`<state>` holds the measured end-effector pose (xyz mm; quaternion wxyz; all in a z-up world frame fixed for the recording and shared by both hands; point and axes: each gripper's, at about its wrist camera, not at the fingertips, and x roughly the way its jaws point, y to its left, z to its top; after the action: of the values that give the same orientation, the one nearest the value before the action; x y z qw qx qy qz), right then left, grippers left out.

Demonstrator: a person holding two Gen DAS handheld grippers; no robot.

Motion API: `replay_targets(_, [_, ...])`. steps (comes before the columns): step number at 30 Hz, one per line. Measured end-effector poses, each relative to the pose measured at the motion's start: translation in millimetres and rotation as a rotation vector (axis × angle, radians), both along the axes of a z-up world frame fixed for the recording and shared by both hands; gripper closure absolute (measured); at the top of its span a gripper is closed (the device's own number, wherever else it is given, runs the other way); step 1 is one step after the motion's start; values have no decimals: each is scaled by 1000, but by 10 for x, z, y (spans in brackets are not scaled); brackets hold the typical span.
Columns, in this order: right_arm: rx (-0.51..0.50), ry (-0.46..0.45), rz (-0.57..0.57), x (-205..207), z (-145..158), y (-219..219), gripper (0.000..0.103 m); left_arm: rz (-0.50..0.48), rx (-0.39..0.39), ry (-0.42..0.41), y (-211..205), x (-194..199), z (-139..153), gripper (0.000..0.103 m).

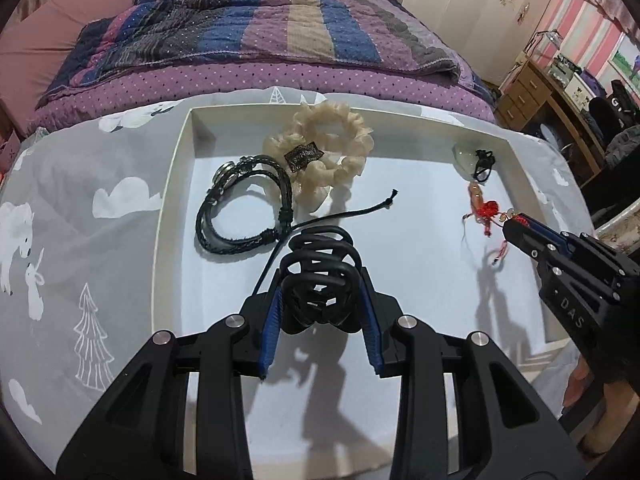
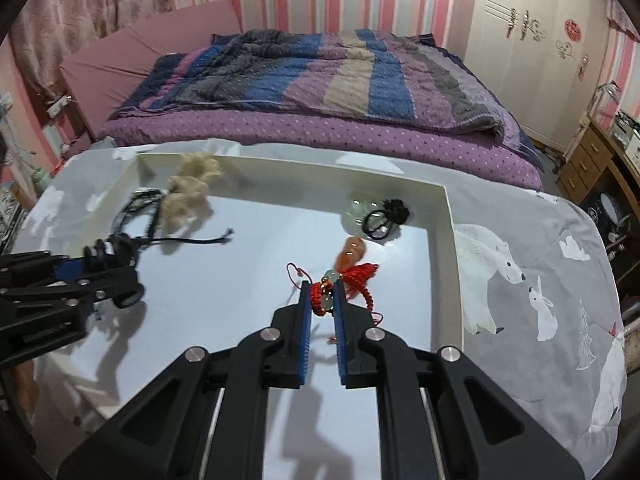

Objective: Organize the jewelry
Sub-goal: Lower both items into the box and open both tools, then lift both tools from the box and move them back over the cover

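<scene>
Left wrist view: left gripper (image 1: 320, 280) clamps a black plastic claw hair clip (image 1: 318, 276); right gripper (image 1: 510, 226), lettered "DAS", pinches a red knotted-cord charm (image 1: 486, 210) over the white tray (image 1: 172, 216).

A striped quilt (image 1: 256, 20) in blue, purple and tan lies rumpled across the bed, upper centre of the frame, over a purple dotted sheet (image 1: 280, 84). A grey cloth (image 2: 540, 280) printed with polar bears, rabbits and trees spreads across the foreground. A wooden desk (image 1: 536, 92) stands at right, below a cream wardrobe (image 2: 532, 40).
</scene>
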<state>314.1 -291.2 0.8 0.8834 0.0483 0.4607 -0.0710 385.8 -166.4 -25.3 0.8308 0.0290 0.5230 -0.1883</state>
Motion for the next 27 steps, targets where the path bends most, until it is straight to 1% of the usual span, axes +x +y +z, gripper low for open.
replay_targets(3, [10,14,-31,40,-79,-79,93,3,8,-14,-27,32,-34,69])
replay_targets(7, [-22,35,-67,45,-147,-126,93,11,24,-32,-48,59,-47,69])
replay_targets(10, [-16,50,-93,53,-182,-171,93,11,21,-18,-60,87,-84,70])
replay_targets(13, [-10,68,-100,81,-245,-175,93,8,48,-18,-85,90,-129,70])
replay_targets(17, [0,72,-110,95,-294,-196,92,9,43,-8,-72,101,-128,70])
replay_targets(19, [29,76,-112,97,-288,-223,90,8,35,-2,-58,89,-104,65])
replay_targets(20, [48,75,-105,96,-280,-233,81,6,34,0,-55,78,-91,56])
replay_targets(21, [63,71,-101,90,-267,-249,64,11,34,-9,-44,52,-55,51])
replay_targets(22, [65,55,-104,55,-220,-260,57,13,30,-25,-29,19,-1,48])
replay_targets(23, [59,44,-106,37,-178,-260,49,10,24,-36,-19,-18,60,41])
replay_targets(24, [53,31,-103,14,-130,-259,47,4,20,-47,-6,-55,124,32])
replay_targets(25, [49,19,-99,-23,-59,-259,46,2,19,-56,16,-89,175,27])
replay_targets(26, [47,9,-97,-51,2,-267,39,2,17,-77,49,-141,268,17])
replay_targets(27, [42,-4,-96,-94,70,-270,27,2,14,-97,86,-193,356,8])
